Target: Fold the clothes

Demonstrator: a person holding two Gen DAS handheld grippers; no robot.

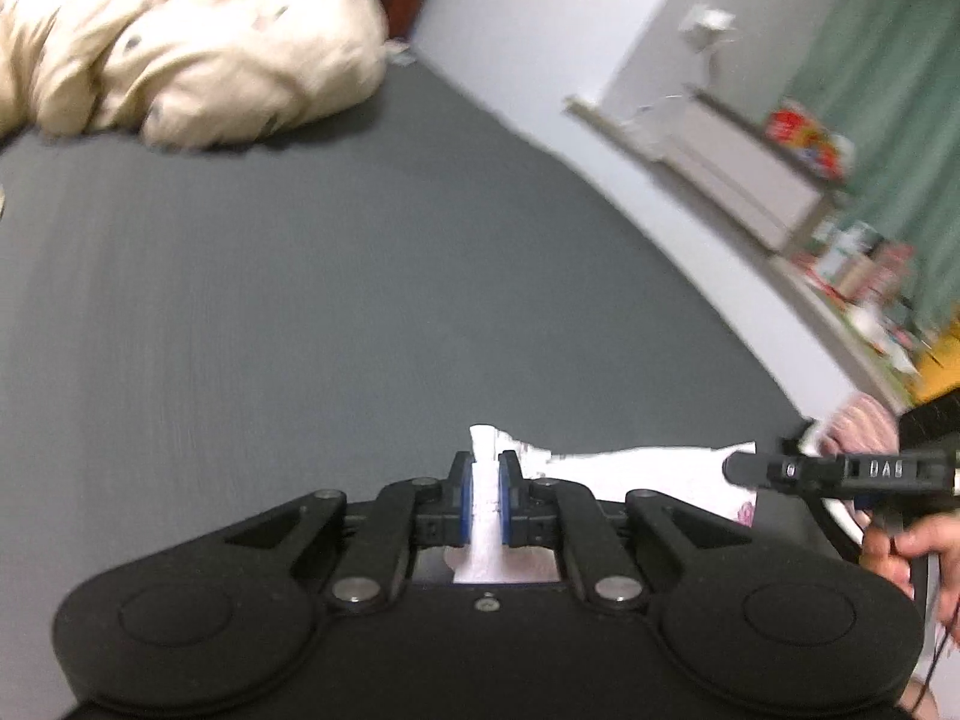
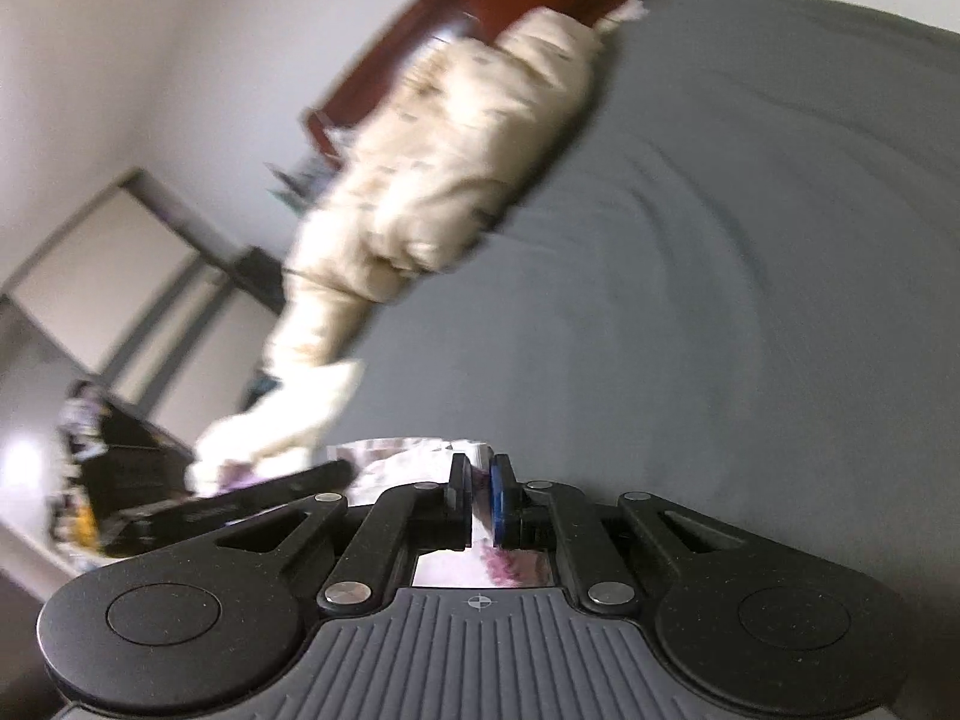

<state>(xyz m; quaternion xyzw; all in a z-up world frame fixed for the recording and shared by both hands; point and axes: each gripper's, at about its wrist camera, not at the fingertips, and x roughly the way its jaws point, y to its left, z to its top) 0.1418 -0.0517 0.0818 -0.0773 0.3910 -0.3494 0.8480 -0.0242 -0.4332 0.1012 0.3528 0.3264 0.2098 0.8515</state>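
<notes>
Grey bed (image 1: pixel 300 300), cream jacket (image 1: pixel 198 42) heaped upper left.
Both hand-held grippers, left (image 1: pixel 485 495) and right (image 2: pixel 478 501), clamped on a white garment (image 1: pixel 648 468) stretched between them, low centre. Probably mid-fold; next needs level lowering.

Motion blur smears the cream bedding (image 1: pixel 186 48) and shelf clutter (image 1: pixel 804 138); the frame edge crops the bedding

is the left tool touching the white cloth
Touching. In the left wrist view the left tool has both blue pads closed on a pinched fold of the white cloth, with fabric sticking out above and below the pads and no gap showing.
</notes>
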